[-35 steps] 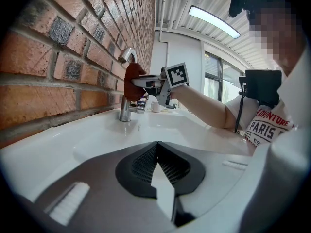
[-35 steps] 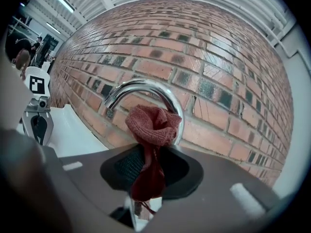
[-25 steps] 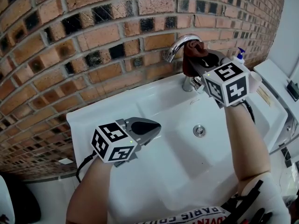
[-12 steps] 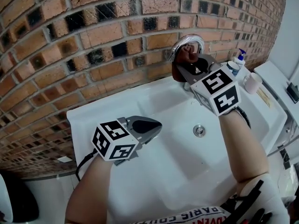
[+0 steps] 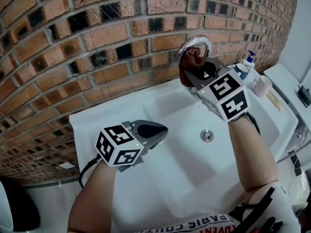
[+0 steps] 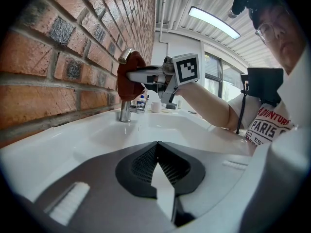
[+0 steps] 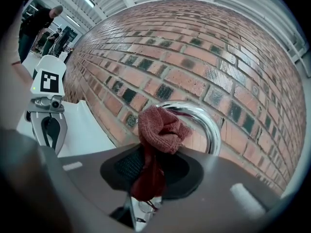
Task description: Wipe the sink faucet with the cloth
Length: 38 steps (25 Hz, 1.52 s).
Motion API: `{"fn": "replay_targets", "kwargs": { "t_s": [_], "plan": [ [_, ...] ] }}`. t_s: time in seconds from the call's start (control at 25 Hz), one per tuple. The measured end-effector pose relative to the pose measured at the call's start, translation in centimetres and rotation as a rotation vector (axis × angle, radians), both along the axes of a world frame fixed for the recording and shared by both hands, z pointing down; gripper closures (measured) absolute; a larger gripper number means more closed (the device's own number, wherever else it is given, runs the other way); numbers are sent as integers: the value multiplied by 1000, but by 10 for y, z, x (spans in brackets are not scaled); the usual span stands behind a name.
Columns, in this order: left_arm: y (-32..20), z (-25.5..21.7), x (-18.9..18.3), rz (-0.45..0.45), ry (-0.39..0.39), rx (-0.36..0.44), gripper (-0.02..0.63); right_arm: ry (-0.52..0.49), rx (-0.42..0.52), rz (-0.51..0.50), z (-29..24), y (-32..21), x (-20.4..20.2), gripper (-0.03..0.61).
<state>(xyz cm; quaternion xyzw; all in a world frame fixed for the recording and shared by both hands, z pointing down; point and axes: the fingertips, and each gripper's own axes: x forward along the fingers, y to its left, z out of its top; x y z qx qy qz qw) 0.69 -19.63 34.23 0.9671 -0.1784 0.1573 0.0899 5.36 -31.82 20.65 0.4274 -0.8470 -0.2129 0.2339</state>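
Nearest the person, the left tongs [image 5: 155,130] are pressed together with nothing between them and held over the near left part of the sink [image 5: 121,111], well apart from the work. This is judged a resting position that leaves the basin free for the other arm. Further in, the right tongs [image 5: 198,70] pinch the cloth [image 7: 163,129] at its lower fold, so the bunched upper end stands proud as a wiping pad. That pad lies against the inner curve of the faucet [image 5: 198,41], under its arch. The cloth is dark red, knitted and crumpled, and appears dry. The faucet is bright chrome and mirrors the brick wall [image 5: 97,42] behind it; no soiling can be made out.
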Motion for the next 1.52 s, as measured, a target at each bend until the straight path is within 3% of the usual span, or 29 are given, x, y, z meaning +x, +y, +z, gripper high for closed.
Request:
{"fn": "replay_targets", "kwargs": {
  "t_s": [0.2,0.4,0.52,0.84,1.0,1.52],
  "plan": [
    [1,2,-2,-1,-1,-7,609,-19,-47,-51,3,36,1,483],
    [1,1,-1,-4,-2,-3,609,-280,-275,-182,27,88,-9,483],
    [2,0,0,-3,-3,-2,609,-349,-396,-212,60,107,-15,485],
    [1,-1,-2,-2,-4,1,609,-258,-511,-333,125,120,-31,488],
    [1,0,-1,-2,-1,-1,609,-272,-567,-376,135,123,-28,489],
    [1,0,-1,-4,0,-1,609,-236,-581,-390,144,123,-27,489]
  ]
}}
